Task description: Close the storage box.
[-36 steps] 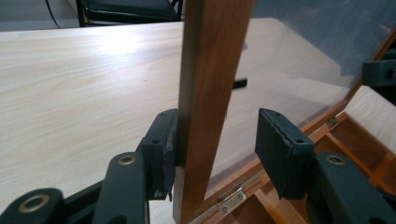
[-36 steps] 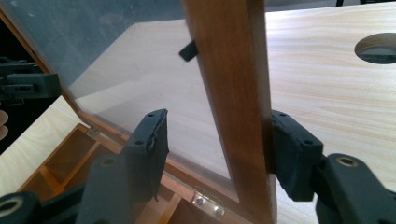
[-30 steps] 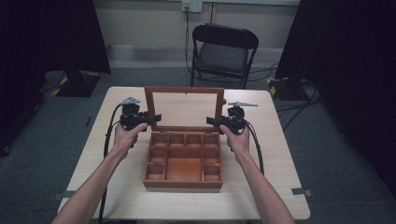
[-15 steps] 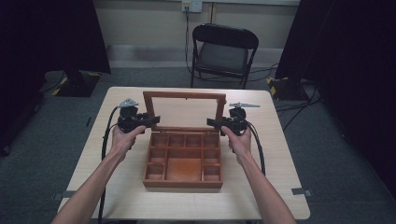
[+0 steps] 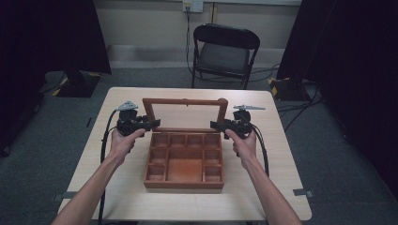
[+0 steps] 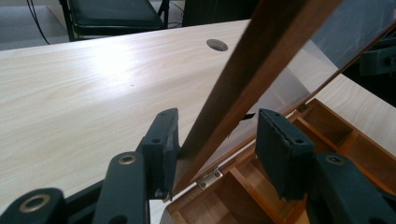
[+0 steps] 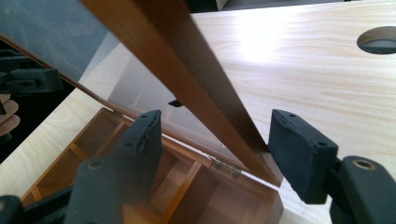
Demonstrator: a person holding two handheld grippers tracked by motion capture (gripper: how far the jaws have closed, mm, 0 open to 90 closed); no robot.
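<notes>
While your left gripper (image 6: 215, 140) and right gripper (image 7: 224, 149) straddle the glazed lid (image 5: 185, 116) unclenched, the wooden compartment box (image 5: 184, 161) front is cropped in both gripper views.

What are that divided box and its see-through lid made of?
The box looks like reddish-brown stained wood with a smooth, slightly glossy finish; grain shows. Its lid is a matching wood frame around a clear pane, glass or acrylic, I can't tell which. Small brass-coloured metal hinges join them.
</notes>
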